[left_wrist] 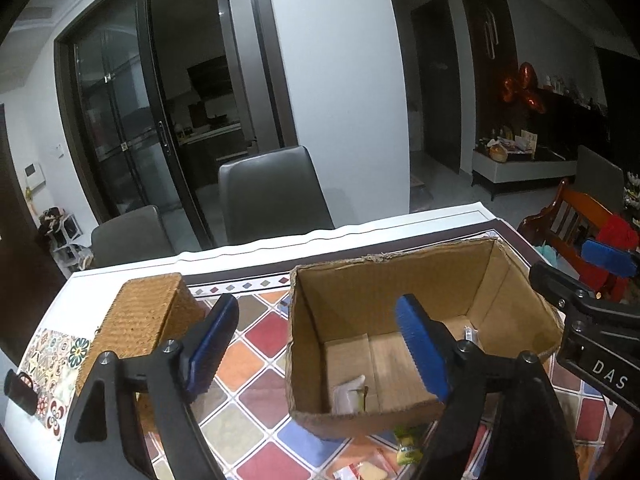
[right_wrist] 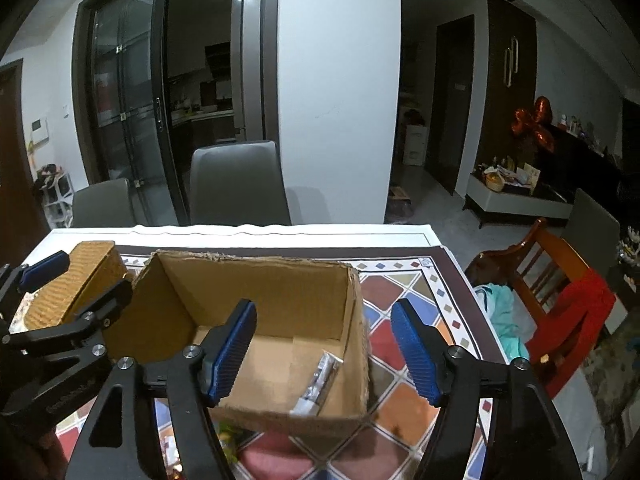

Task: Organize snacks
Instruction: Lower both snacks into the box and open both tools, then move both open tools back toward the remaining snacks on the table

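Note:
An open cardboard box (left_wrist: 400, 276) stands on the patterned tablecloth; it also shows in the right wrist view (right_wrist: 256, 280). A white snack packet (left_wrist: 348, 394) lies in its near left corner, and a silvery packet (right_wrist: 320, 380) lies at its right side. Loose snack packets (left_wrist: 406, 446) lie on the cloth in front of the box. My left gripper (left_wrist: 320, 344) is open and empty, above the box's near left wall. My right gripper (right_wrist: 326, 352) is open and empty, over the box's near right corner. The right gripper also shows in the left wrist view (left_wrist: 580, 276).
A woven wicker basket (left_wrist: 148, 316) stands left of the box, also seen in the right wrist view (right_wrist: 76, 280). Grey chairs (left_wrist: 272, 192) stand behind the table. A wooden chair with red cloth (right_wrist: 568, 300) stands at the right. The table's far edge (left_wrist: 360, 232) is white.

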A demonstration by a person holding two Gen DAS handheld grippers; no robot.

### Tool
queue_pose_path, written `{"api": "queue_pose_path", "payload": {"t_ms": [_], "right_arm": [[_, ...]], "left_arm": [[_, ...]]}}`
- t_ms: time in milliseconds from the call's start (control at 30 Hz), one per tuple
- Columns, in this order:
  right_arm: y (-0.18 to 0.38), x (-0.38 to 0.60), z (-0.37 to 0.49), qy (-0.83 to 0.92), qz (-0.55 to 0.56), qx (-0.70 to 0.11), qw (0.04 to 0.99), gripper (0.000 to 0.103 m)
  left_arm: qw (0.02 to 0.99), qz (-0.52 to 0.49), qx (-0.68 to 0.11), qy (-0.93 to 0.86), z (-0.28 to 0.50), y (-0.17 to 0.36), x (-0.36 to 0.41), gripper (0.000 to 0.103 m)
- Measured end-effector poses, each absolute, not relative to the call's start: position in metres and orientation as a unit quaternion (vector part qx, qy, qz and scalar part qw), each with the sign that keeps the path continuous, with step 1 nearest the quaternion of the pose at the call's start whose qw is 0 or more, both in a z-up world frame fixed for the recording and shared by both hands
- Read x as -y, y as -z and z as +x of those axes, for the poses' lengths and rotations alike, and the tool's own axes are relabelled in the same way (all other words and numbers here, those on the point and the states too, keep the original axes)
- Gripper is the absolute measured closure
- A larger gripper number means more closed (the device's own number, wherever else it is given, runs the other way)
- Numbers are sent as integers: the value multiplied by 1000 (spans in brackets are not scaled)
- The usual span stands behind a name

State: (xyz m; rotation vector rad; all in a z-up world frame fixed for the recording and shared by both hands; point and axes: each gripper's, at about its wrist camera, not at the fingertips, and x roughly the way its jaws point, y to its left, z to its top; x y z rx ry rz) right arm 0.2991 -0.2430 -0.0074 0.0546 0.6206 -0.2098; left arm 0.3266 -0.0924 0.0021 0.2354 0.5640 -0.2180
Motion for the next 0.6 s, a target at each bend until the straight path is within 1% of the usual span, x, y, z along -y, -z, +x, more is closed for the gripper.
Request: {"api": "queue_pose_path", "payload": {"t_ms": [333, 433, 600], "right_arm": [[-13, 245, 267, 118, 30, -288, 950, 31], [-17, 245, 256, 123, 29, -282, 951, 27], [-21, 245, 241, 127, 31, -278, 952, 26]], "left_arm": [[950, 114, -270, 107, 296, -18, 93, 22], [950, 116, -270, 107, 286, -21, 93, 22], [950, 115, -270, 106, 273, -24, 91, 22]]}}
